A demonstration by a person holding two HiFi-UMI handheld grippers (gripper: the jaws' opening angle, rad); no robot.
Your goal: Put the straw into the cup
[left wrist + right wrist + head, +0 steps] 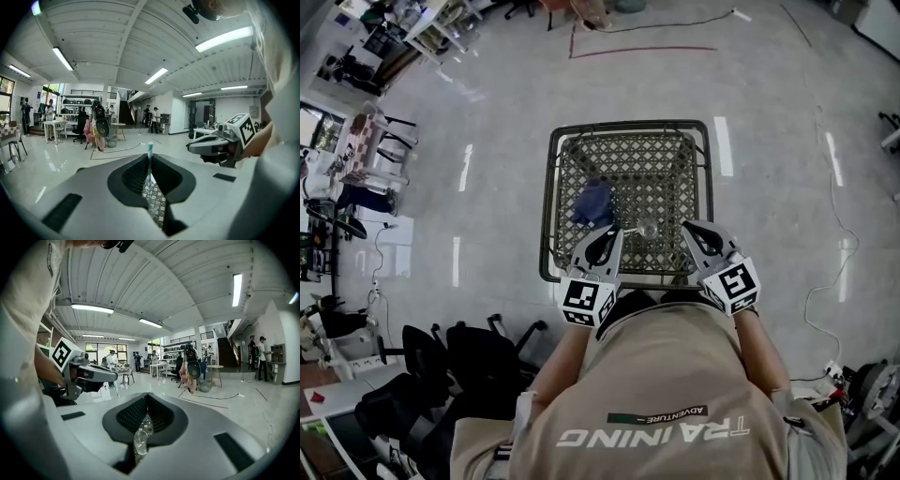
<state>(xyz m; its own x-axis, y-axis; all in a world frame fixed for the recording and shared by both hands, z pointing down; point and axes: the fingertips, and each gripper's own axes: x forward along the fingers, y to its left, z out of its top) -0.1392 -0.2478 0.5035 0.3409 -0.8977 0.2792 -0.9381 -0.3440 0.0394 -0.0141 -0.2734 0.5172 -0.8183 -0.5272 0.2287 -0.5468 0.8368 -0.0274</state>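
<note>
Left gripper (150, 161) clamping upright straw (150, 150), teal tip showing above jaws. Right gripper (147, 397) jaws sitting together, gripping nothing. Clear cup (649, 228) standing near lattice worktop's (628, 125) 6 o'clock edge, between both grippers; blue object (593, 202) lying at cup's 10 o'clock.

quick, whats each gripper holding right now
left gripper: closed on the straw, which stands upright between its jaws.
right gripper: closed, holding nothing; the clear cup stands apart from it.
</note>
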